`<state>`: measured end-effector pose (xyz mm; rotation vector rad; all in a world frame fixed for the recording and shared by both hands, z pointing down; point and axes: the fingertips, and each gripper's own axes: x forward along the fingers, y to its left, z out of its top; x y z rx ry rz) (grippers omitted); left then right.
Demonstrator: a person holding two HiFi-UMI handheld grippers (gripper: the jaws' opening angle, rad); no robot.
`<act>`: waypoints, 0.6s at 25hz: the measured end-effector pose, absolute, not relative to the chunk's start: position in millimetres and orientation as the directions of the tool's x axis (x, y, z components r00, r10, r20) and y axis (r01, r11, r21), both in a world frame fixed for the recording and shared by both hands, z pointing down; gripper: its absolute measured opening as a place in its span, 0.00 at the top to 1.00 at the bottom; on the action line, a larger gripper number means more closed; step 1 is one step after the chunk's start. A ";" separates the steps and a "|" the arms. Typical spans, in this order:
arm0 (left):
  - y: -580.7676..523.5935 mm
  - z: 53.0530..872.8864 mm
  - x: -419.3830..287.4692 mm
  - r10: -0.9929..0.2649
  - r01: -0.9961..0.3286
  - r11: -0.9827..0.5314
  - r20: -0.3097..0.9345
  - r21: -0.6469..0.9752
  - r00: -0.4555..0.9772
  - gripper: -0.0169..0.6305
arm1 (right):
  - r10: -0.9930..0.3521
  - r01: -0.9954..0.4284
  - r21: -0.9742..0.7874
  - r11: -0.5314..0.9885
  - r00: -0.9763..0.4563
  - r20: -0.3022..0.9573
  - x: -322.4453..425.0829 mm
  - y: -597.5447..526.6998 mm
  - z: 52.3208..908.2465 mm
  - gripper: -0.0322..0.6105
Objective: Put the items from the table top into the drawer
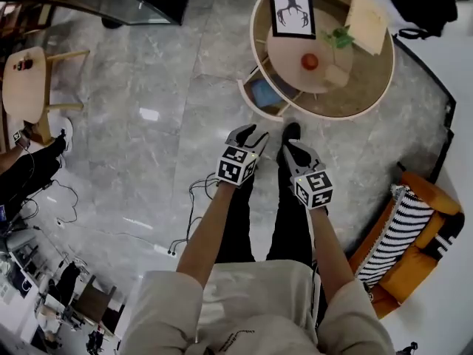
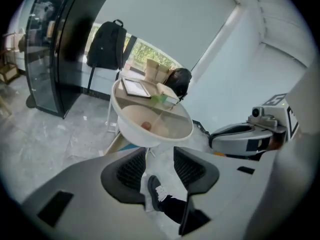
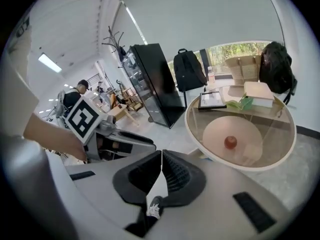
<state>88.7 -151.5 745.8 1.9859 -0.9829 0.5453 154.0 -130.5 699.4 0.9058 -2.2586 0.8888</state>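
The floor (image 1: 148, 87) is showing pale grey marbling, while the round table (image 1: 252, 35) is wearing a cream rim. A small round item (image 1: 310, 61) is glowing red, a plant (image 1: 338, 37) green, a book (image 1: 368, 22) cream. The armchair (image 1: 414, 272) is showing orange under a black-and-white striped cushion (image 1: 403, 228). Both grippers — left gripper (image 1: 247, 133) and right gripper (image 1: 290, 146) — are showing grey shells, black pads and black-and-white marker squares.
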 end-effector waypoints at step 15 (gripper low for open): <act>-96.5 523.3 78.2 -0.519 -0.802 -0.424 0.613 0.420 0.596 0.69 | -0.573 -0.830 -0.279 0.482 -0.540 0.616 167.2 -102.9 514.7 0.90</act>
